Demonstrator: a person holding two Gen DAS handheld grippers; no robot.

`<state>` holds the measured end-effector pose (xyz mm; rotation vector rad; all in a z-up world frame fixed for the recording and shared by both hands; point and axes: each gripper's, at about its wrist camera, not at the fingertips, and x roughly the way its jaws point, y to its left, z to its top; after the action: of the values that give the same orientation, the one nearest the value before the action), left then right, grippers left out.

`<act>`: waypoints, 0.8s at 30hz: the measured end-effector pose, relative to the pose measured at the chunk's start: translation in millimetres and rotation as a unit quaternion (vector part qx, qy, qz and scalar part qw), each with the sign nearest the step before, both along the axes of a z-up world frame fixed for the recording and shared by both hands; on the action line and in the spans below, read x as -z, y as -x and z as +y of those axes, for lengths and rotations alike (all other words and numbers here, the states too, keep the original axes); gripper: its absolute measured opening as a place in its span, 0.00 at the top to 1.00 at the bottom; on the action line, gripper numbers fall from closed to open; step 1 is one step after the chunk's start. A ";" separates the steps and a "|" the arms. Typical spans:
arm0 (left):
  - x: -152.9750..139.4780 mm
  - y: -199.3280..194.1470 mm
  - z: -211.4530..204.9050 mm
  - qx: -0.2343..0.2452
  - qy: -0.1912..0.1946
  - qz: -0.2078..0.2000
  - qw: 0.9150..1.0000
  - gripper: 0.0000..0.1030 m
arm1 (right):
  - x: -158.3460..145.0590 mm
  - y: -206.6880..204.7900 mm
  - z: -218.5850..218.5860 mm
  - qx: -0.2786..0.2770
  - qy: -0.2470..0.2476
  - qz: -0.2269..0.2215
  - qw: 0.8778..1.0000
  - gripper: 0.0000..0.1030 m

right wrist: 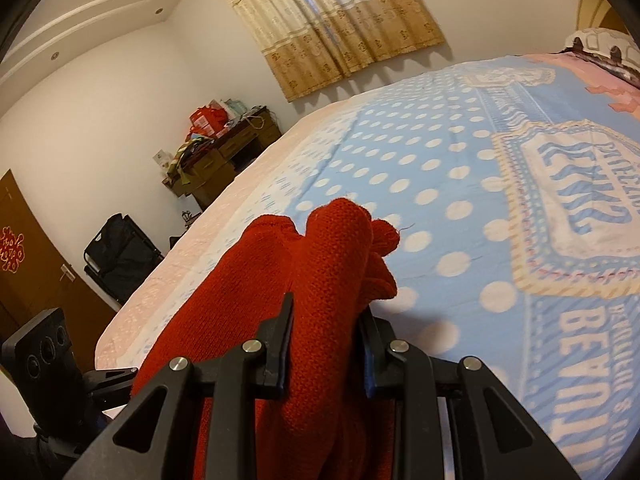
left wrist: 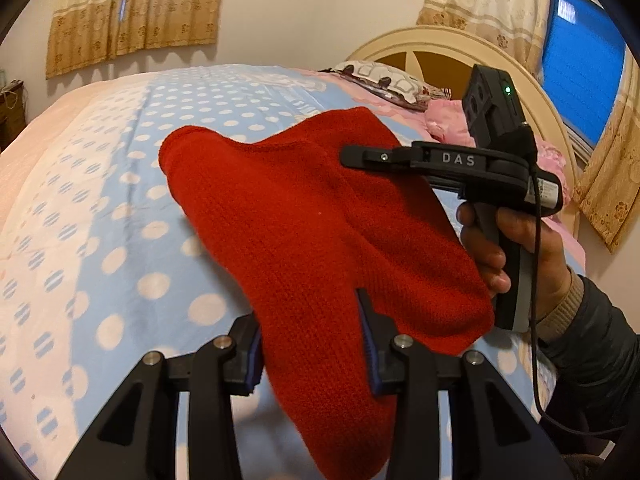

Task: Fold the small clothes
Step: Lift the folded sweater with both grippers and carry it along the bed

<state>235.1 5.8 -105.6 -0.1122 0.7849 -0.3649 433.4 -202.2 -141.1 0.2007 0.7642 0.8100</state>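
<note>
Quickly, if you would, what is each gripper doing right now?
Left gripper: closed on the red knitted garment.
Right gripper: closed on the same garment, bunched between its fingers.

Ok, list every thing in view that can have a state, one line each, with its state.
Red knitted garment: lifted off the bed, bunched, held at two places.
Left gripper: shut on the garment.
Right gripper: shut on a thick fold.
Blue polka-dot bedsheet: spread flat, lightly creased.
Beige patterned curtains: drawn closed.

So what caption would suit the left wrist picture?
Both hand-held grippers grip a red knitted garment above a blue polka-dot bedspread.
</note>
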 end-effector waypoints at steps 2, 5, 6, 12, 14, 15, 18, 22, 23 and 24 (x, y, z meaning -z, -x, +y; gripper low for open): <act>-2.0 4.1 5.0 -0.007 0.001 -0.004 1.000 0.61 | -3.1 5.4 11.0 -0.009 -0.002 -0.002 1.000 0.74; -6.4 15.2 17.3 -0.023 0.001 -0.012 1.000 0.61 | -7.3 13.6 27.2 -0.022 -0.003 -0.005 1.000 0.74; -7.4 18.6 20.6 -0.028 0.001 -0.015 0.999 0.61 | -8.4 15.8 33.2 -0.027 -0.004 -0.006 1.000 0.74; -10.7 34.5 45.9 -0.065 0.005 -0.021 0.998 0.61 | -12.0 30.3 73.7 -0.056 -0.003 -0.008 0.998 0.74; -12.0 39.8 51.2 -0.076 0.003 -0.024 0.997 0.61 | -12.8 34.2 87.9 -0.067 -0.003 -0.009 0.998 0.74; -12.5 41.6 53.7 -0.082 0.001 -0.026 0.996 0.61 | -13.1 36.4 92.9 -0.071 -0.003 -0.009 0.997 0.74; -12.0 46.6 61.4 -0.099 0.000 -0.028 0.995 0.61 | -13.7 41.3 111.7 -0.084 -0.003 -0.009 0.996 0.74; -9.1 51.0 71.1 -0.116 0.001 -0.026 0.993 0.61 | -12.9 44.0 134.5 -0.104 0.006 -0.011 0.995 0.74; -8.7 51.5 73.4 -0.121 0.002 -0.025 0.992 0.61 | -12.6 44.8 140.0 -0.108 0.008 -0.010 0.994 0.74; -8.7 53.9 74.1 -0.124 0.002 -0.025 0.992 0.61 | -12.5 46.1 143.4 -0.112 0.008 -0.010 0.994 0.74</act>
<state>181.2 79.9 -96.9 -0.2010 0.7106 -0.1334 387.3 -58.8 -128.6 0.0936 0.7831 1.0161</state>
